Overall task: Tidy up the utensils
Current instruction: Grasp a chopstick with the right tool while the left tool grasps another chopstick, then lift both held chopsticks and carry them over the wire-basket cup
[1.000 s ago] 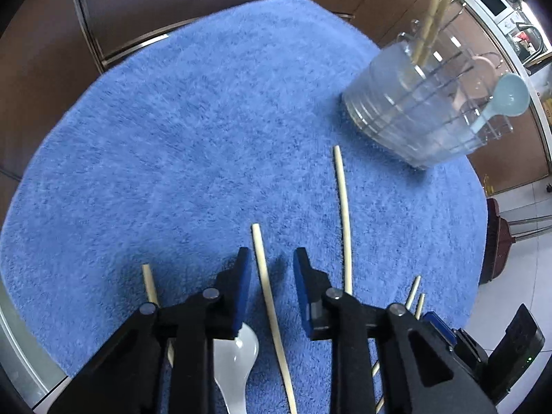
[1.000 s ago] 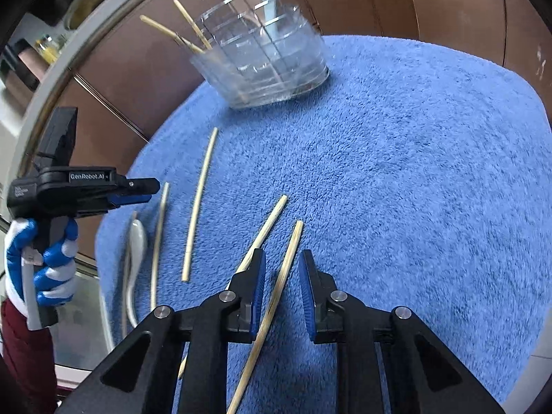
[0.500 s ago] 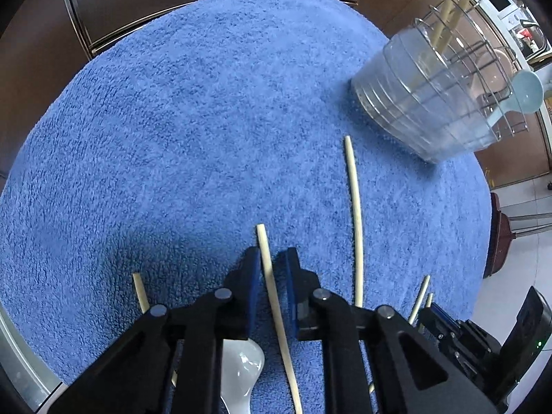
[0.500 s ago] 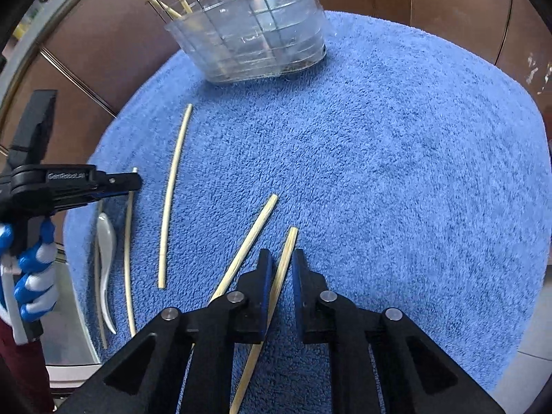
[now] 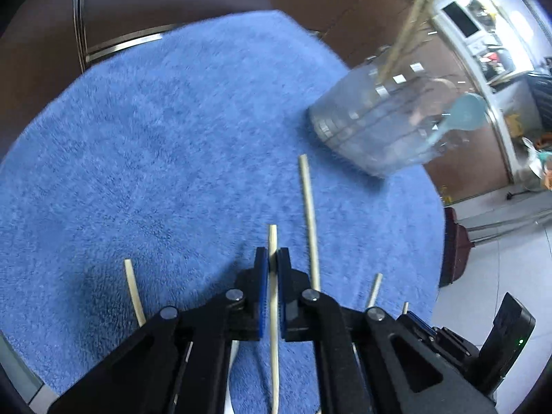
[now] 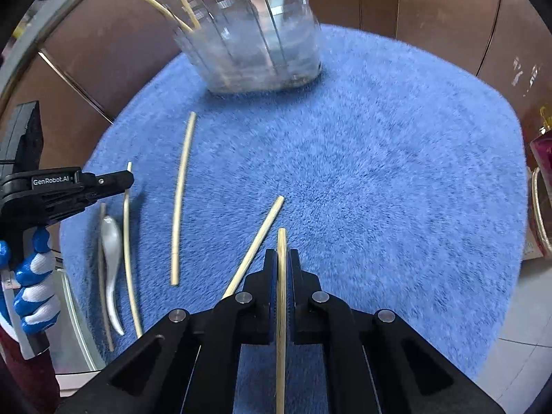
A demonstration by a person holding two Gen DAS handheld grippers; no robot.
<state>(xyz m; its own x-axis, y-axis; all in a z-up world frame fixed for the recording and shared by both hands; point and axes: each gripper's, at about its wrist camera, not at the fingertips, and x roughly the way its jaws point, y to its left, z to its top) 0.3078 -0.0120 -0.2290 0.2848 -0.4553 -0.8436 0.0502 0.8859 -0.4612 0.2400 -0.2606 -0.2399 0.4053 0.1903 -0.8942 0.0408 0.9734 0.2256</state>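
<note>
Both grippers are clamping chopsticks right now. Left gripper (image 5: 272, 258) is pinching a pale chopstick (image 5: 273, 241), jaws nearly closed w/ only the stick's thickness between the blue pads; tip is sticking out just past the fingers. Right gripper (image 6: 282, 258) is doing the same w/ a tan chopstick (image 6: 281, 241), jaws squeezed tight on its shaft, stick running back under the gripper body.

Everything is sitting on a blue towel (image 6: 396, 172) spread over the desk. Clear utensil holder (image 6: 255, 45) is standing at the far edge of the towel, already holding a couple of chopsticks and a light blue spoon (image 5: 462, 117).

Still loose on the towel: a long pale chopstick (image 6: 181, 193) btwn the two grippers, a tan one (image 6: 257, 241) lying diagonal just beside the right gripper, another thin stick (image 5: 132, 291) by the left gripper, plus a white spoon (image 6: 112, 258) near the left side.

Step in hand, prob: grasp secured on both sticks, lift is starting (frames are motion-blurred). Next move is calling for raising each stick clear of the towel, carrying it over to the holder, tilting it tip-down and lining it up w/ an open slot before letting go. Can't tell if sticks are off the towel yet.
</note>
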